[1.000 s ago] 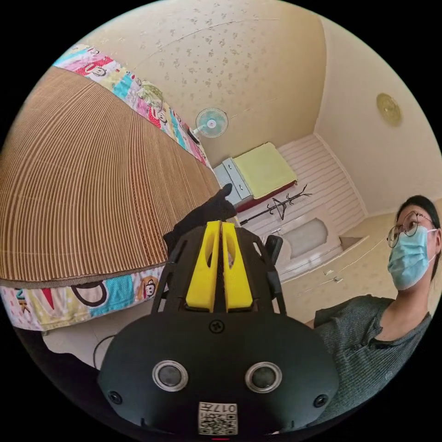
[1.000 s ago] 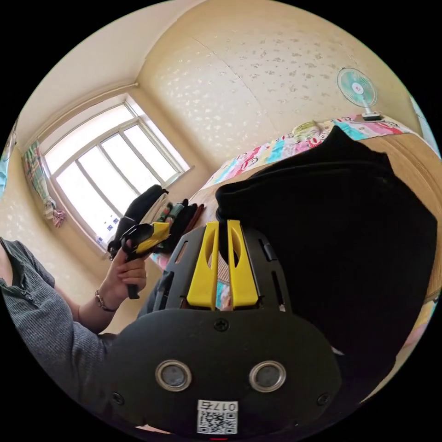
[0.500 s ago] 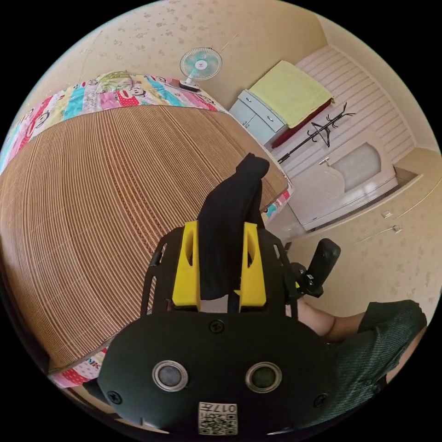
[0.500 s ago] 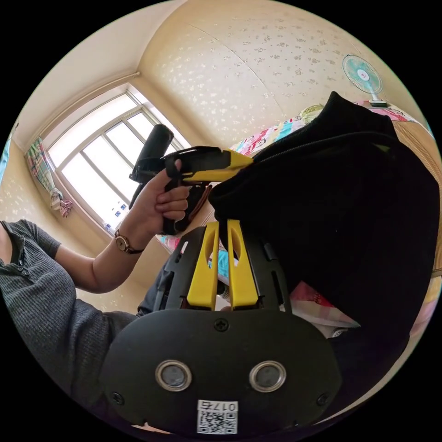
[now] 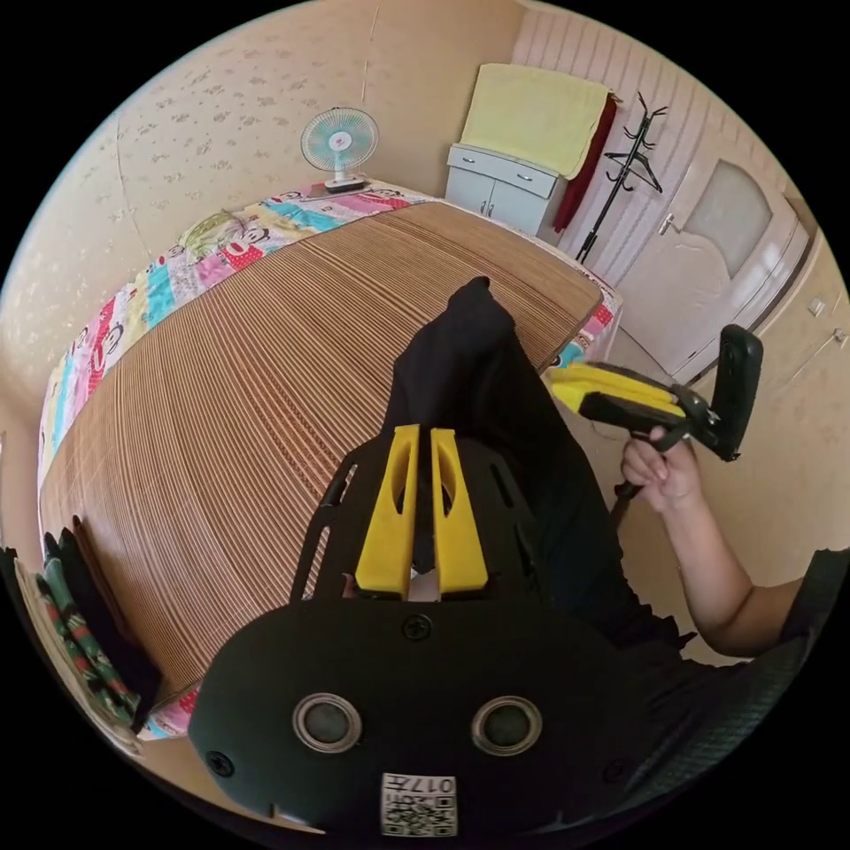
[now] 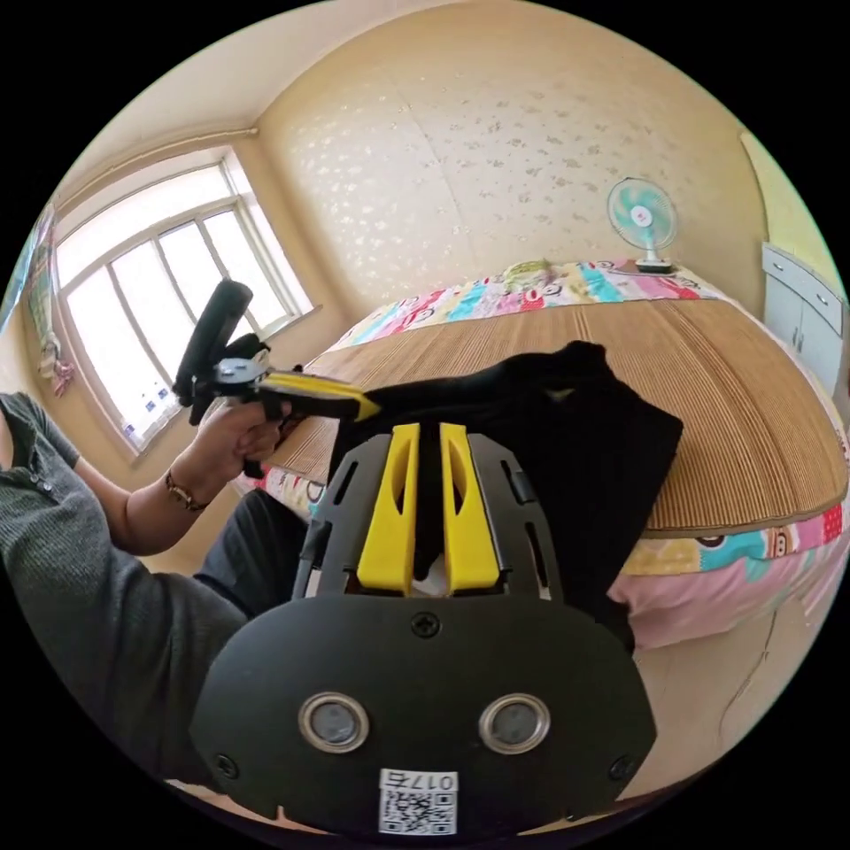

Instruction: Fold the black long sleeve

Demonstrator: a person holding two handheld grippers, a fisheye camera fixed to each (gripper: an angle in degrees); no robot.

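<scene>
Over bed mat [image 5: 266,354] | 1 black long sleeve [image 6: 567,425] | 2 grippers, left gripper [image 5: 416,443] and right gripper [image 6: 429,438], each clamped on it

Ribbed mat [image 5: 266,354] over cartoon-print sheet [image 5: 133,301]; small fan [image 5: 338,146] by wall; coat stand [image 5: 624,168] beside door [image 5: 726,257].

Home bedrm: bed [image 5: 266,354], fan [image 5: 338,146], coat rack [image 5: 624,168]

- The black long sleeve [image 6: 567,443] is hanging bunched in the air, plain black and soft, its fabric dropping over the bed's [image 6: 753,425] near edge at centre right of the right gripper view.
- In the left gripper view, the garment [image 5: 478,372] is rising as a dark folded ridge at centre frame, trailing toward the lower right.
</scene>
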